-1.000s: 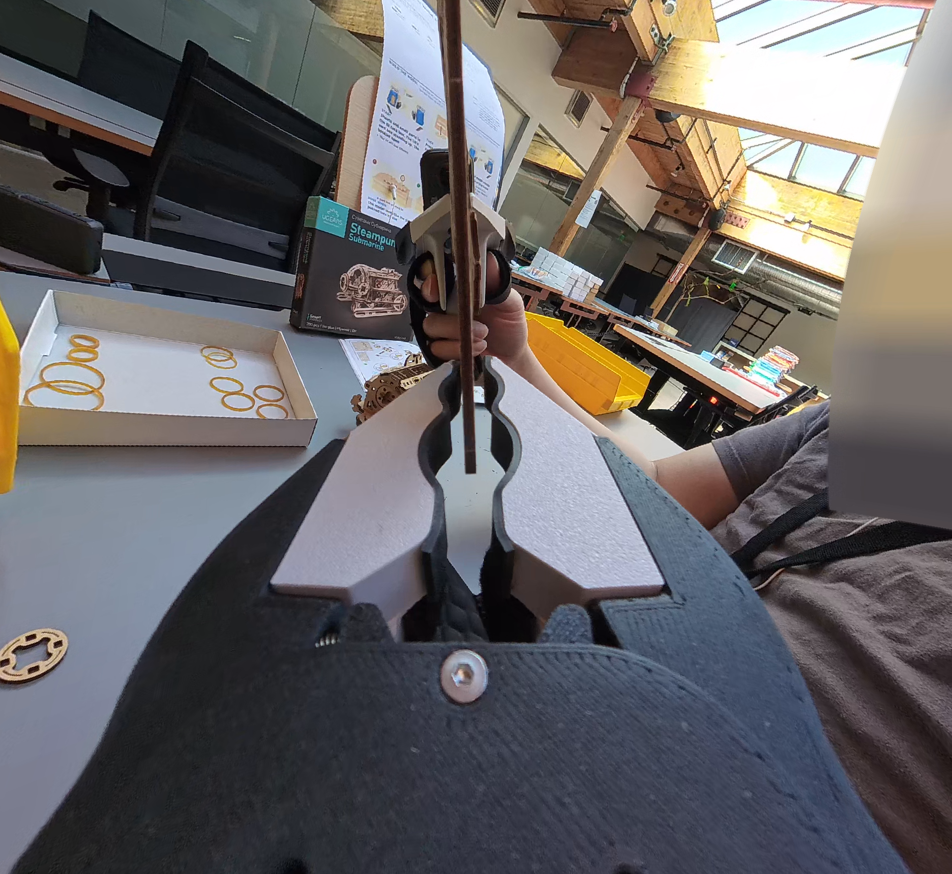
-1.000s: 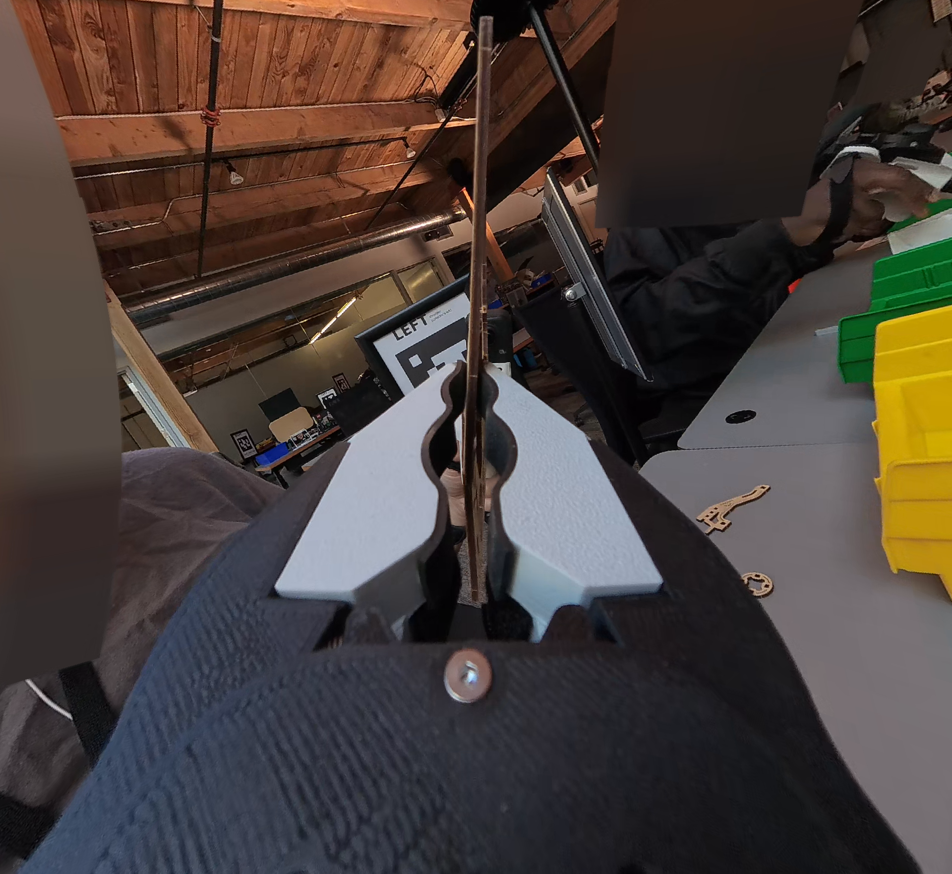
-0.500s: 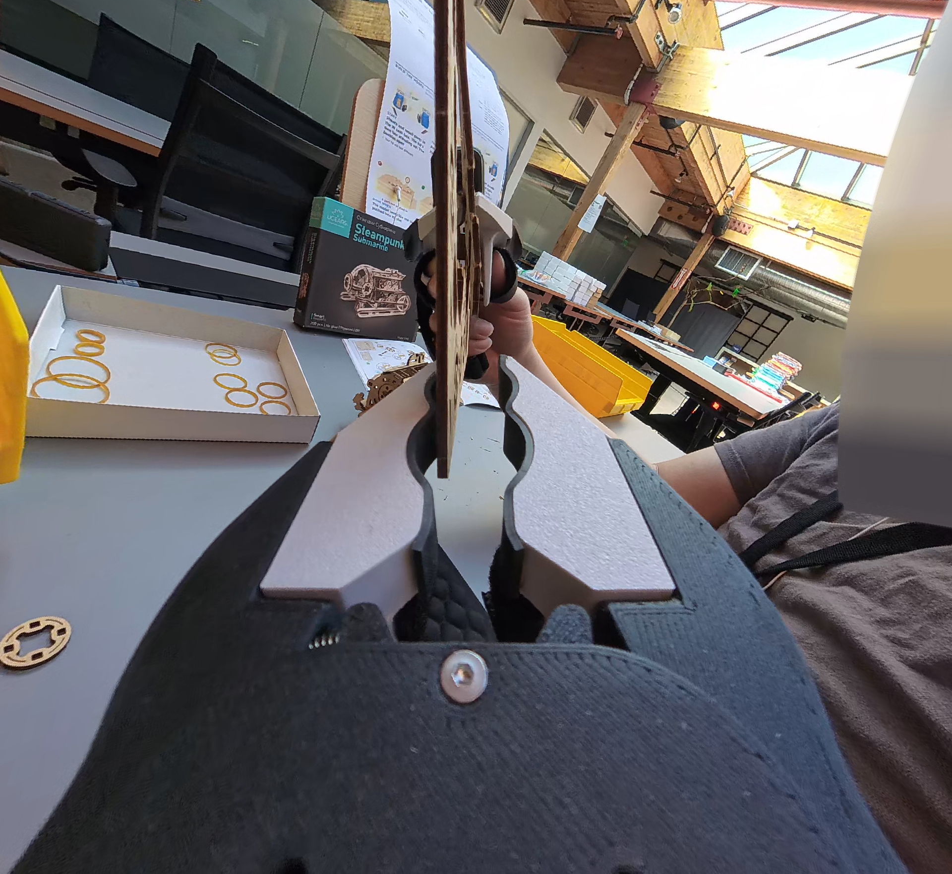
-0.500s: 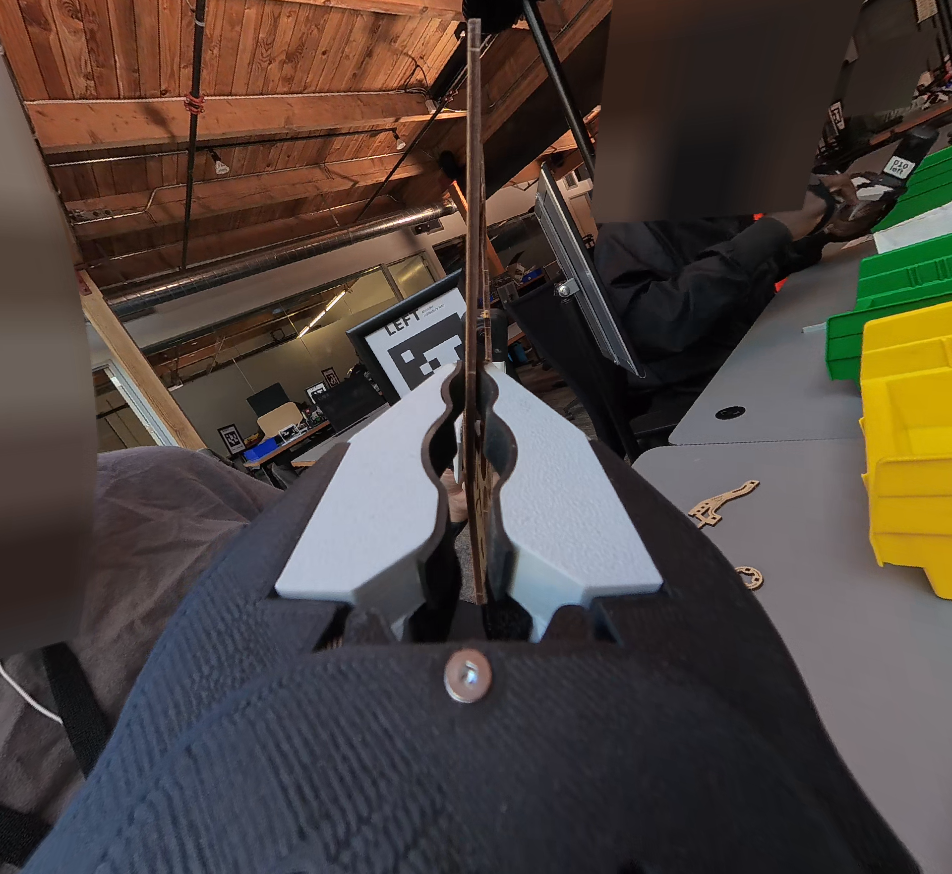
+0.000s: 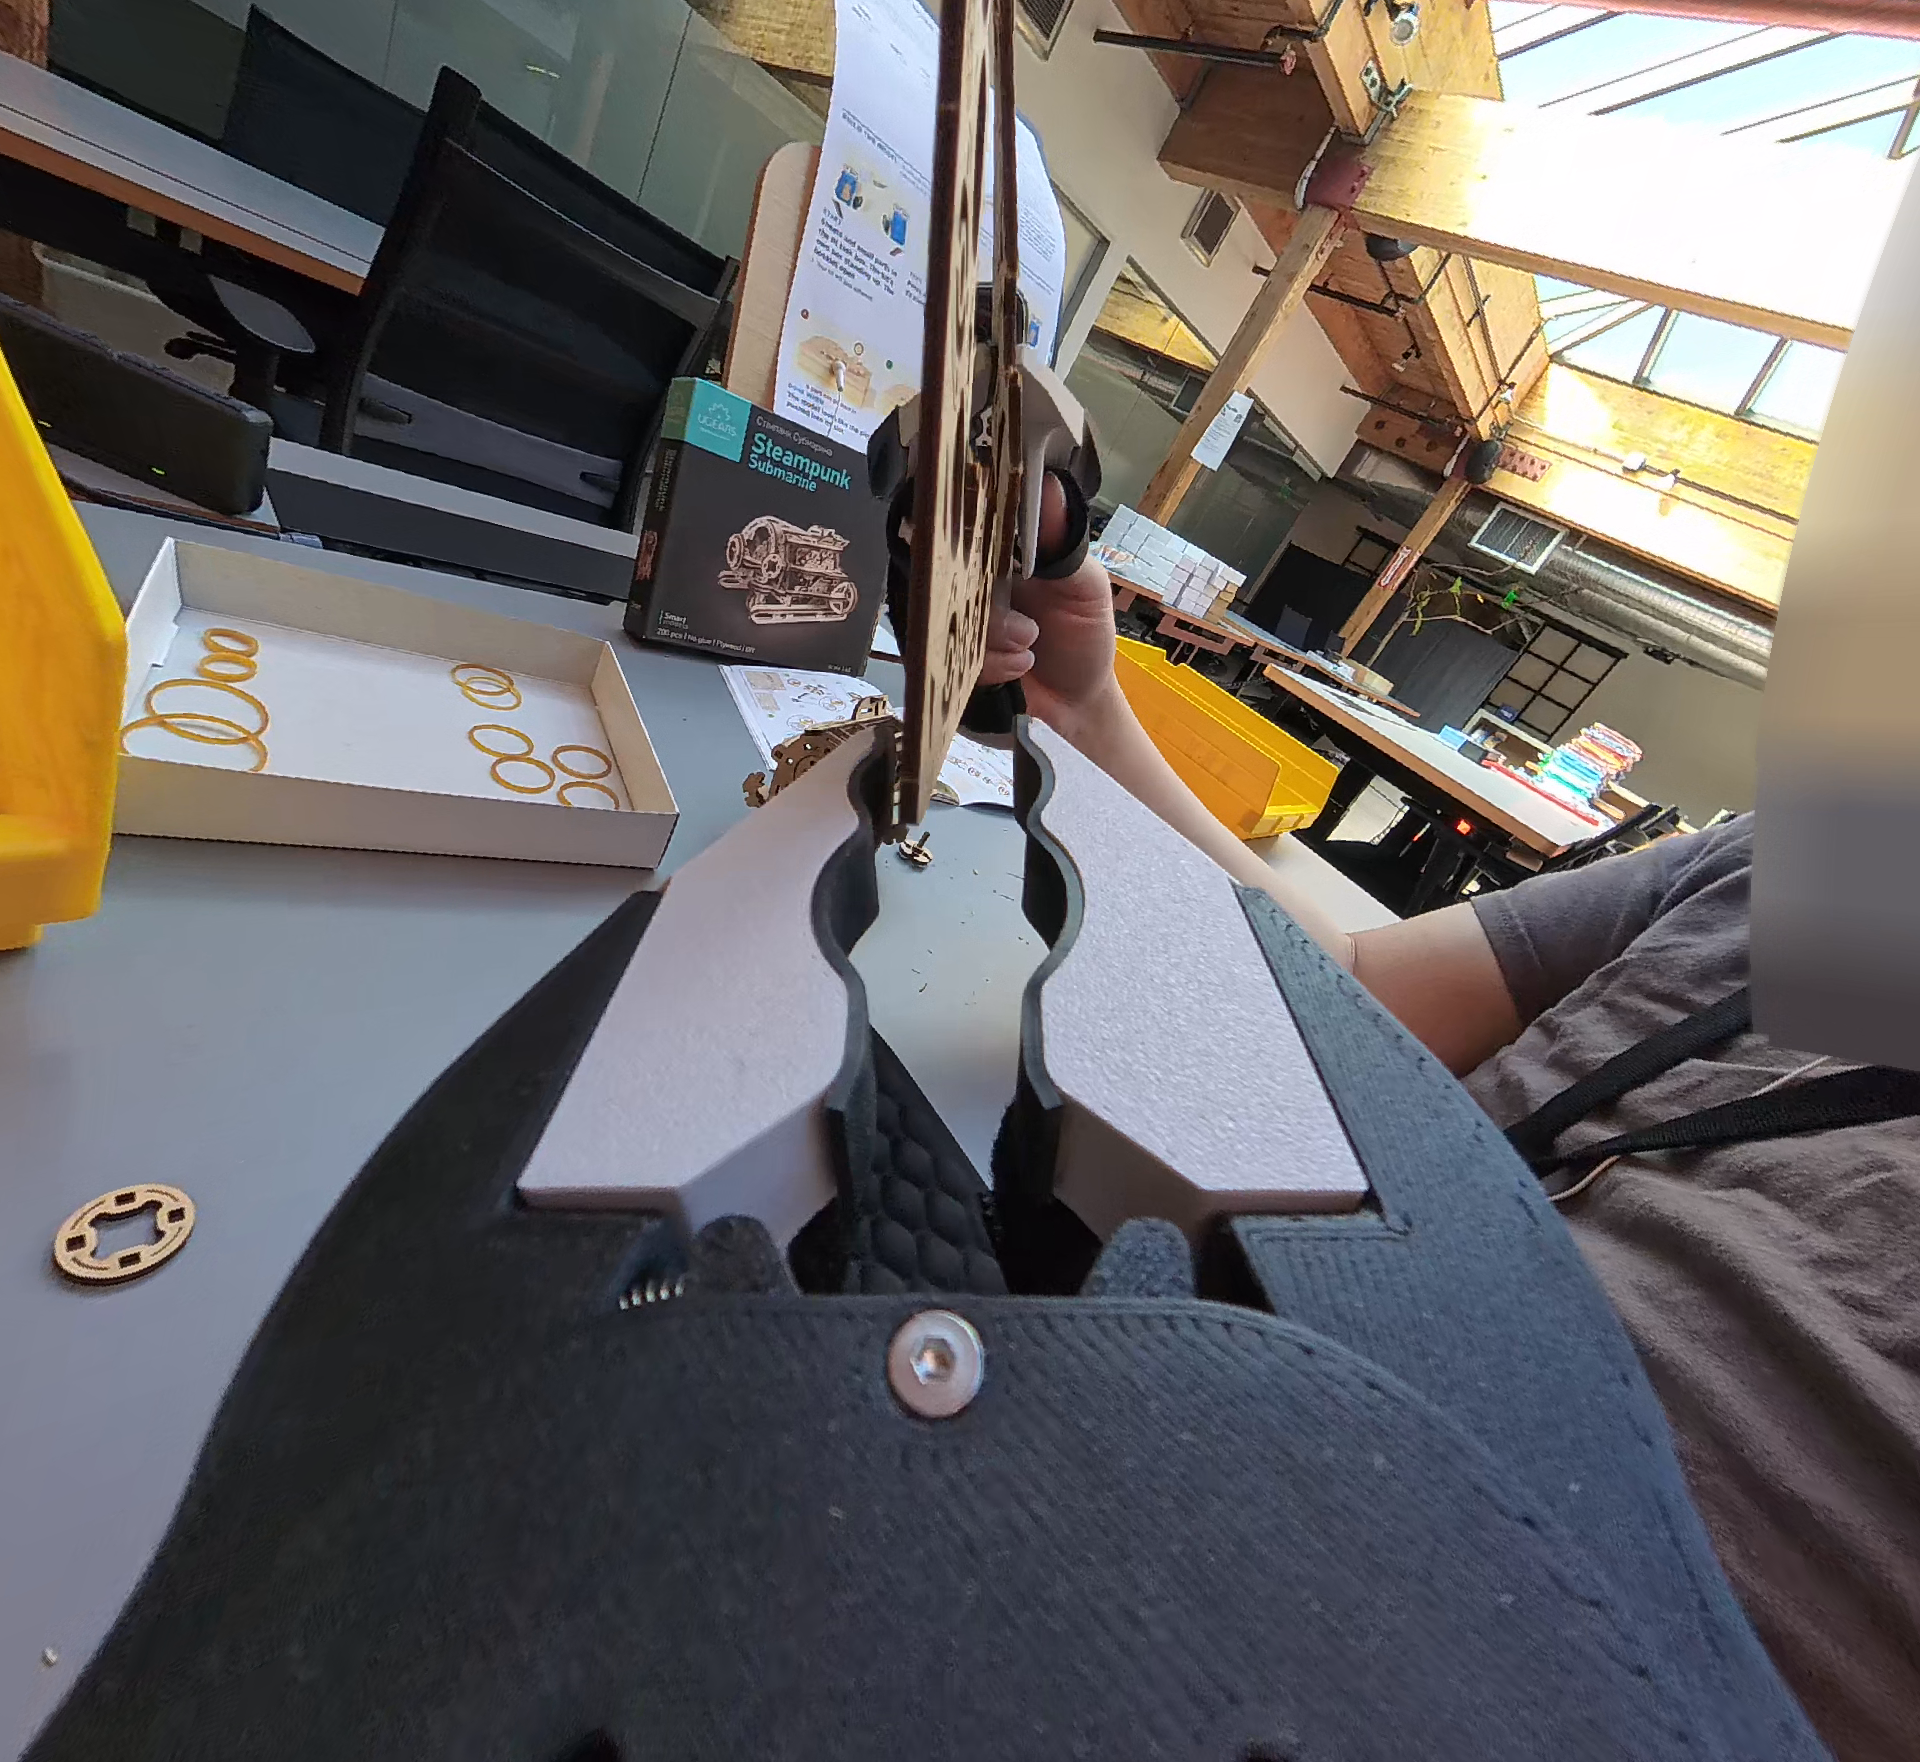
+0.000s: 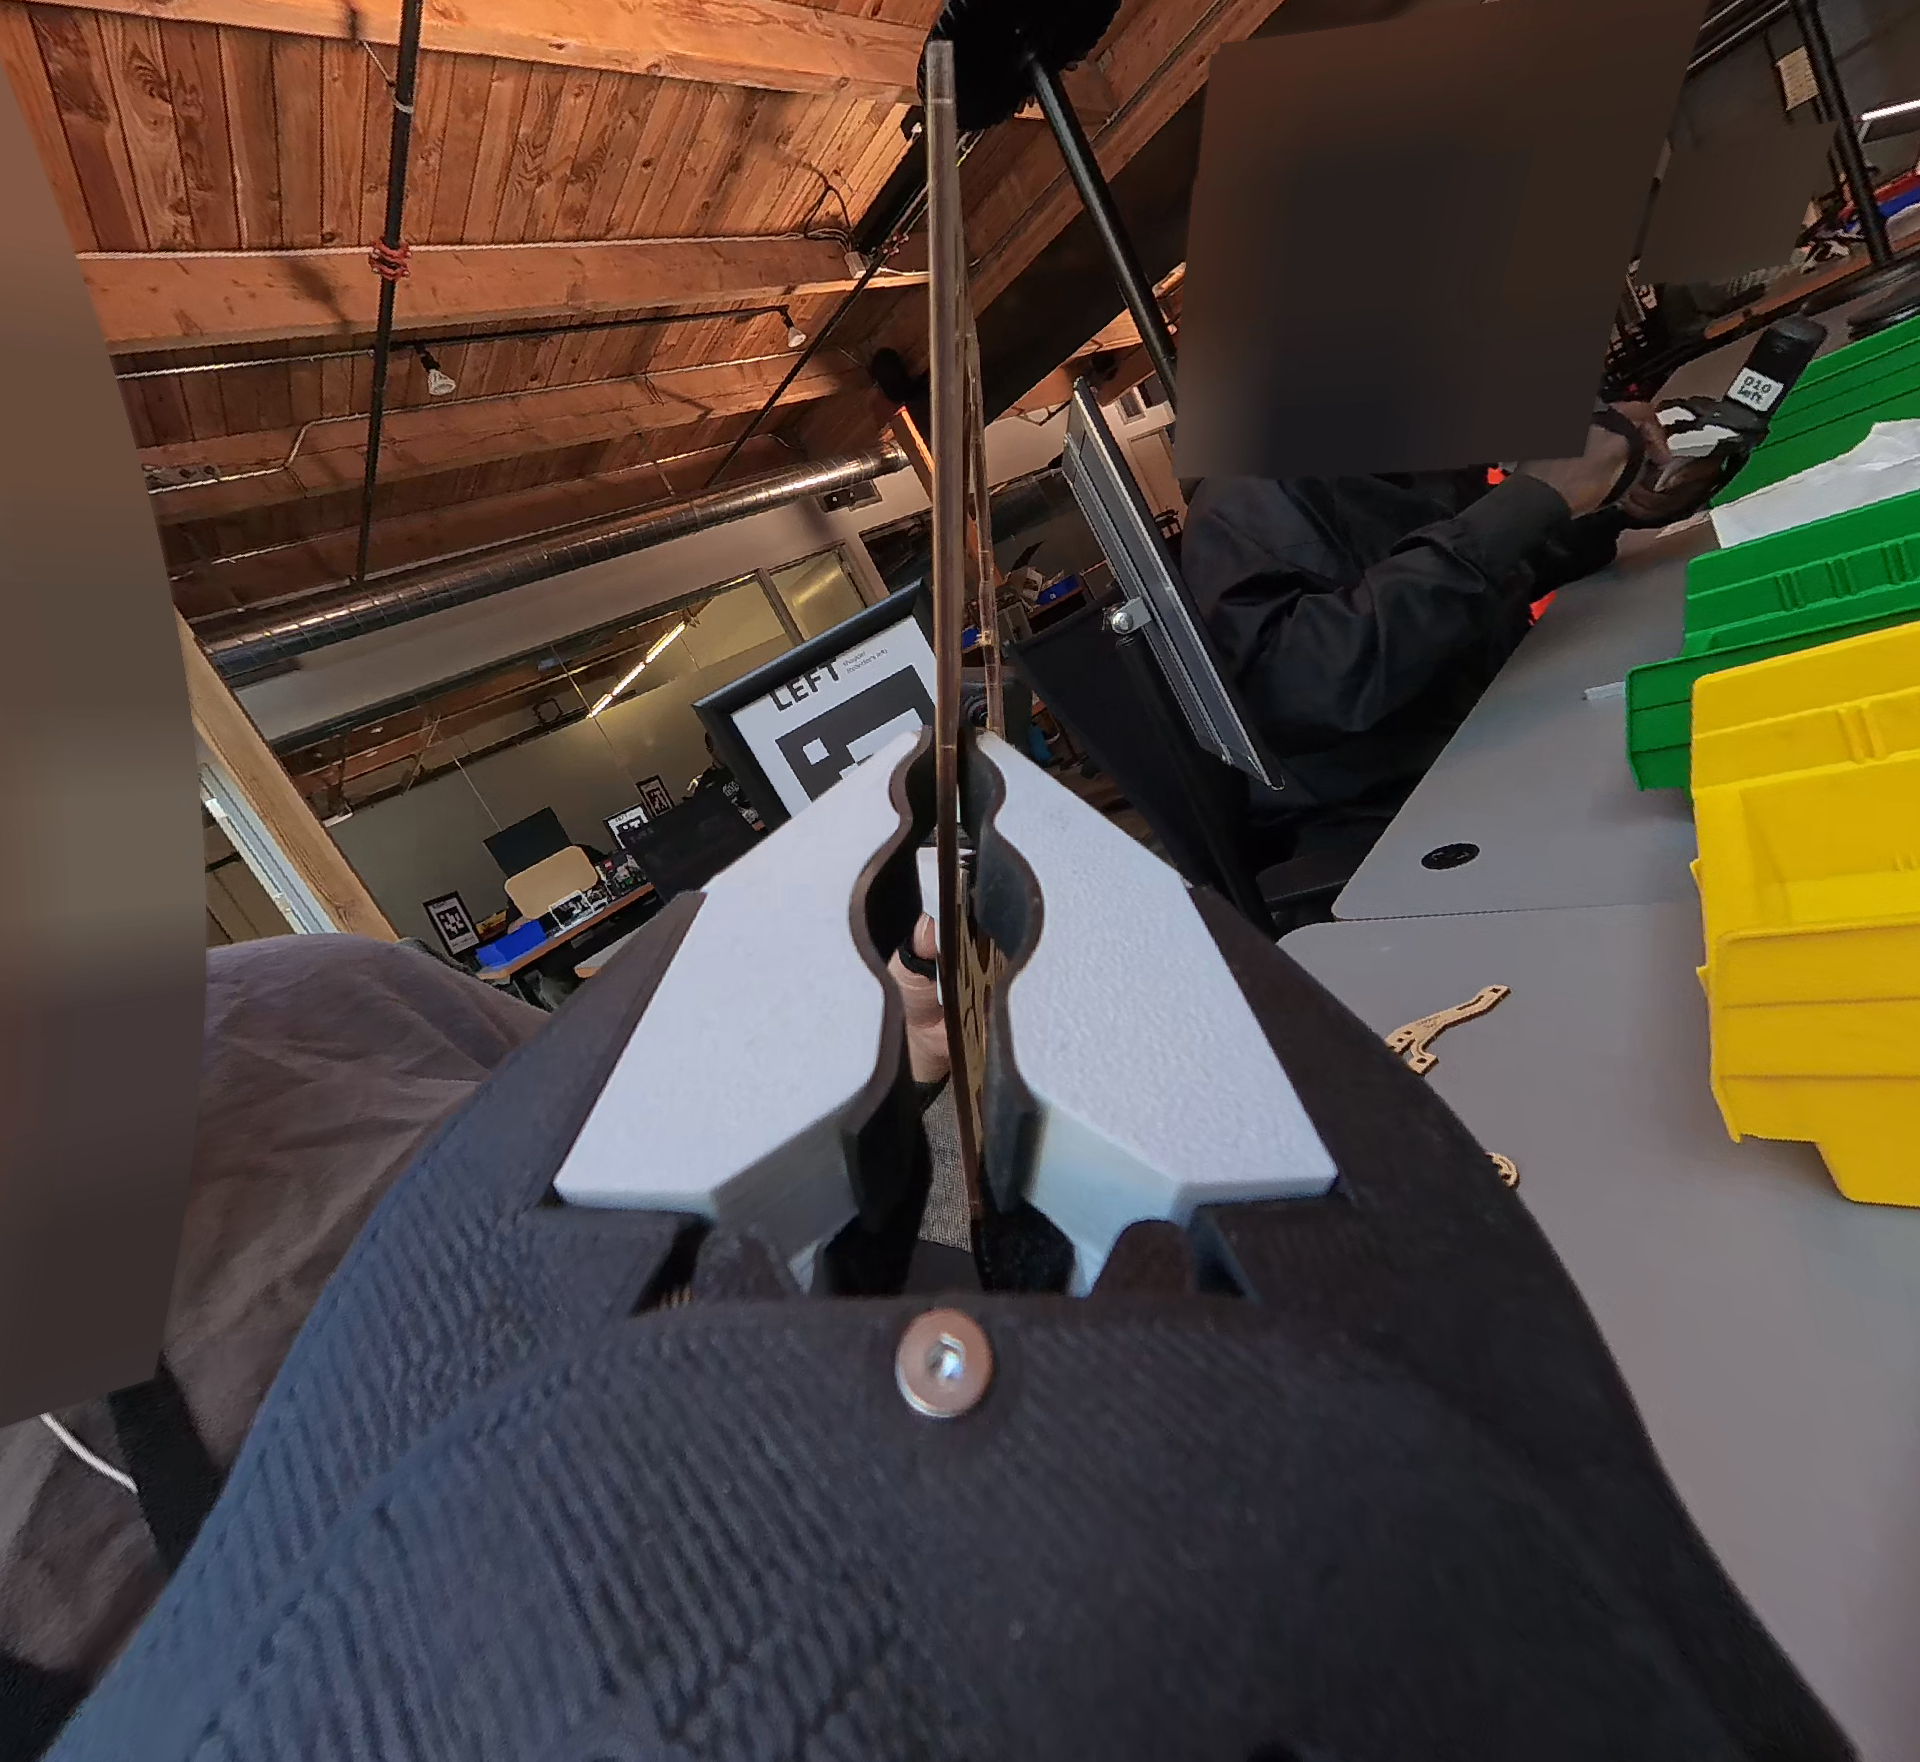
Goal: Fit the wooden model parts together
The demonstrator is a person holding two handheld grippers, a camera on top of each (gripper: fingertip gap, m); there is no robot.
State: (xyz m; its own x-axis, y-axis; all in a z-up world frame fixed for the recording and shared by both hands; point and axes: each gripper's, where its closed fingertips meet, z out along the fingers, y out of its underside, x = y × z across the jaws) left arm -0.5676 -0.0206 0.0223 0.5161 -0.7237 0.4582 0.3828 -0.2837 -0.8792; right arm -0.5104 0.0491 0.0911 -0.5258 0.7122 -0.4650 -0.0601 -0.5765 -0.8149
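Note:
A thin wooden parts sheet (image 5: 966, 258) stands on edge, upright in the air. In the left wrist view my left gripper (image 5: 948, 746) is open, and the sheet's lower edge rests against the tip of its left finger. My right gripper (image 5: 1049, 434) shows beyond the sheet, gripping it. In the right wrist view my right gripper (image 6: 948, 746) is shut on the sheet (image 6: 943, 465), which leans against its right finger. A partly built wooden model (image 5: 821, 756) and a small wooden piece (image 5: 914, 850) lie on the grey table below.
A white tray (image 5: 395, 824) holds several rubber bands. The kit box (image 5: 758, 538) and an instruction sheet (image 5: 883, 154) stand behind. A wooden ring (image 5: 125, 1232) lies front left. Yellow bins (image 5: 42, 673) (image 6: 1829, 964), a green bin (image 6: 1808, 611), a flat wooden piece (image 6: 1444, 1026) and another person's sleeve (image 6: 1351, 590) are on the right. Tip to tip, the grippers are about 12 cm apart.
My left gripper has opened and let go of the sheet. The sheet, held by the right gripper, has shifted toward the left finger and turned slightly.

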